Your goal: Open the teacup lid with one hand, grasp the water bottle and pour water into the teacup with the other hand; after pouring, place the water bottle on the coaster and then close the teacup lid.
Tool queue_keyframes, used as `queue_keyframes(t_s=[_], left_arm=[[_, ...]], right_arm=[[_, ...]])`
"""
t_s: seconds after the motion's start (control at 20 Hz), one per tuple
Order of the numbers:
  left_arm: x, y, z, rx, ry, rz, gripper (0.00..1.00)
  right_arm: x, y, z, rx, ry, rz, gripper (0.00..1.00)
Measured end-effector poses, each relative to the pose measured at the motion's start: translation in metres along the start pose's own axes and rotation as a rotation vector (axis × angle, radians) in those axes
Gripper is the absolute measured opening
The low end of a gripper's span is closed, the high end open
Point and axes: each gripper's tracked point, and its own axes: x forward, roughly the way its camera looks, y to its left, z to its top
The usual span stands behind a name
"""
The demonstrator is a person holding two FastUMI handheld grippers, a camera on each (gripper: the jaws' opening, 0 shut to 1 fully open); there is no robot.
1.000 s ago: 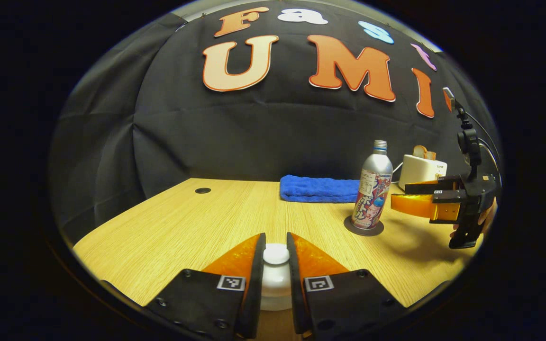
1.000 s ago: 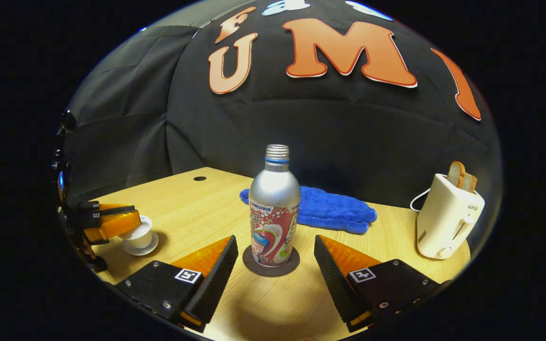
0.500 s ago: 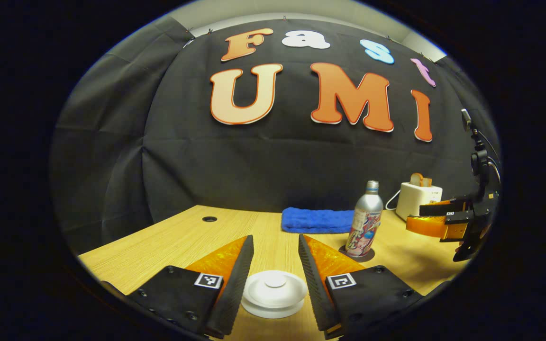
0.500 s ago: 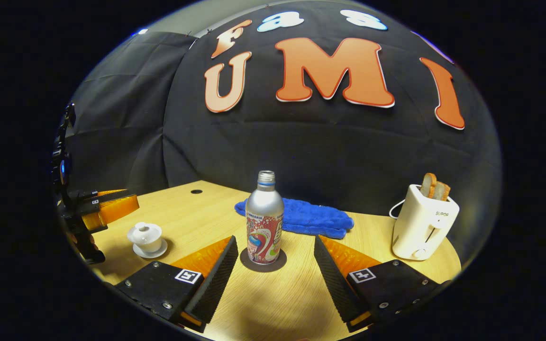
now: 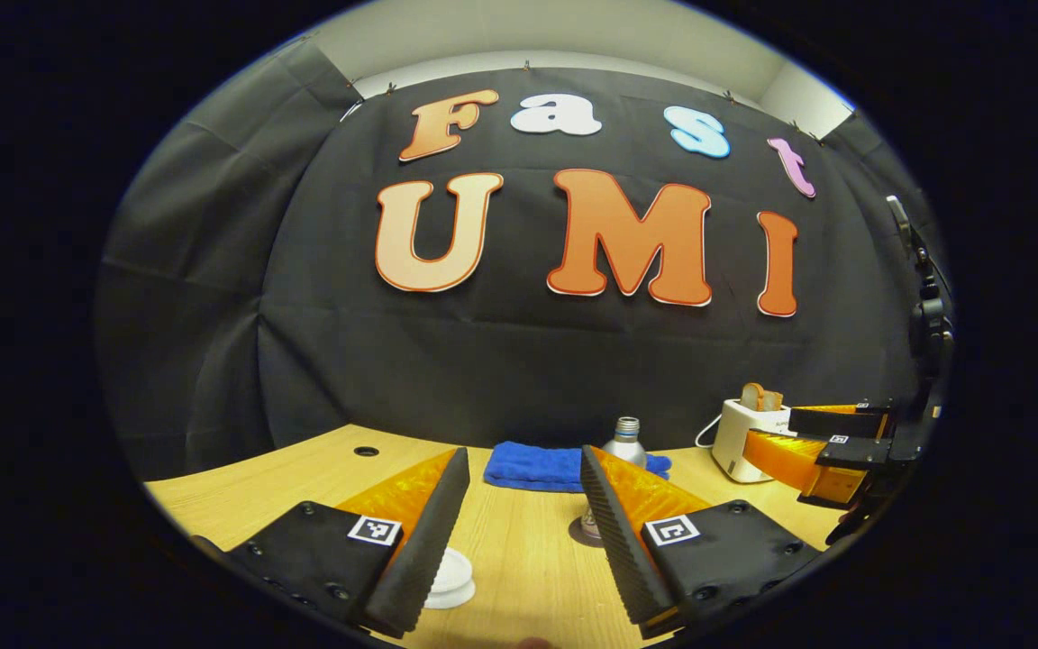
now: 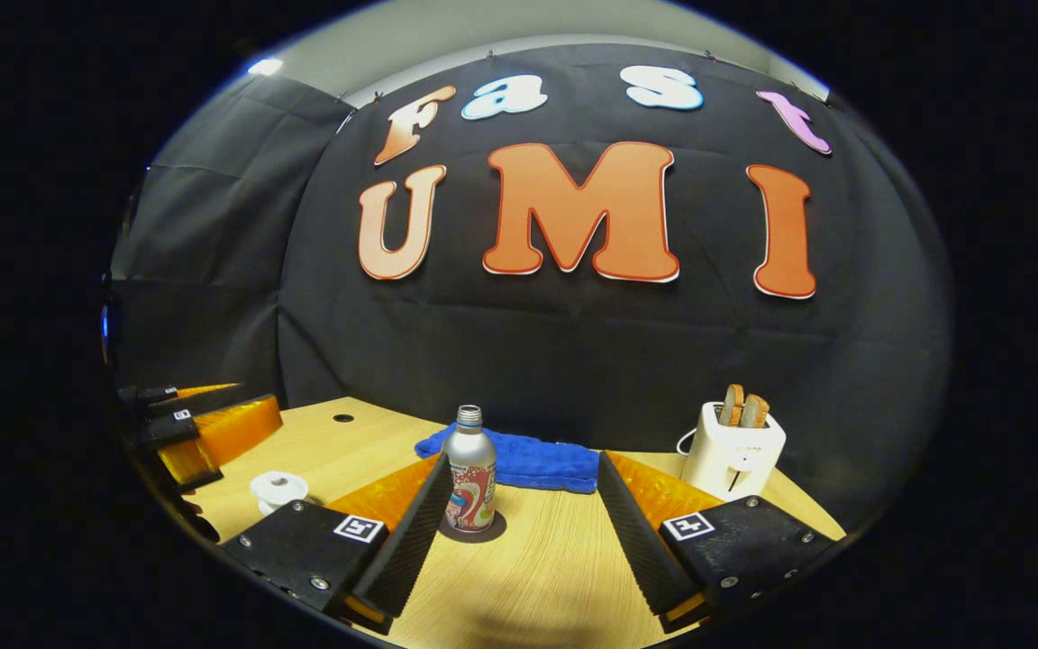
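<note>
The white teacup (image 6: 277,489) stands on its saucer at the table's left with its lid on. In the left gripper view the teacup (image 5: 450,577) peeks out low behind one finger of my left gripper (image 5: 523,460), which is open, raised and holds nothing. The silver water bottle (image 6: 469,473) stands upright on the dark round coaster (image 6: 476,530). My right gripper (image 6: 523,464) is open, back from the bottle, fingers apart on either side of it in the image. The bottle's neck (image 5: 627,431) shows above a finger.
A folded blue towel (image 6: 519,460) lies behind the bottle by the wall. A white toaster (image 6: 735,451) with bread stands at the back right. A small round hole (image 6: 343,418) marks the wooden table (image 6: 537,577) at the back left.
My left gripper opened and let go of the lid, which now rests on the teacup. Both grippers have drawn back and up, so cup and bottle look smaller.
</note>
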Motion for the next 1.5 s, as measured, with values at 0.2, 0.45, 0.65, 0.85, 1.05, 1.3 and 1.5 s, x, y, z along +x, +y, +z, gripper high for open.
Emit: queue_keyframes(t_s=[0.2,0.45,0.65,0.85,1.05,1.3,1.5], left_arm=[[-0.011,-0.029,0.006,-0.003,0.003,-0.031,0.85],[-0.031,-0.046,0.008,-0.004,0.011,-0.039,0.87],[-0.048,-0.053,0.008,0.010,0.006,-0.050,0.92],[-0.057,-0.051,0.012,0.032,0.005,-0.053,0.92],[-0.061,-0.042,0.016,0.042,0.012,-0.044,0.92],[-0.063,-0.014,0.023,0.063,0.011,0.005,0.94],[-0.062,0.004,0.031,0.076,-0.004,0.037,0.92]], right_arm=[[-0.020,-0.007,0.014,-0.013,-0.030,-0.028,0.96],[-0.042,-0.010,0.020,-0.017,-0.037,-0.050,0.96],[-0.056,-0.017,0.022,-0.025,-0.036,-0.082,0.96],[-0.063,-0.016,0.023,-0.015,-0.034,-0.090,0.96],[-0.066,-0.013,0.029,-0.007,-0.043,-0.084,0.96],[-0.071,-0.010,0.029,-0.007,-0.041,-0.075,0.96],[-0.075,-0.012,0.033,-0.029,-0.042,-0.073,0.96]])
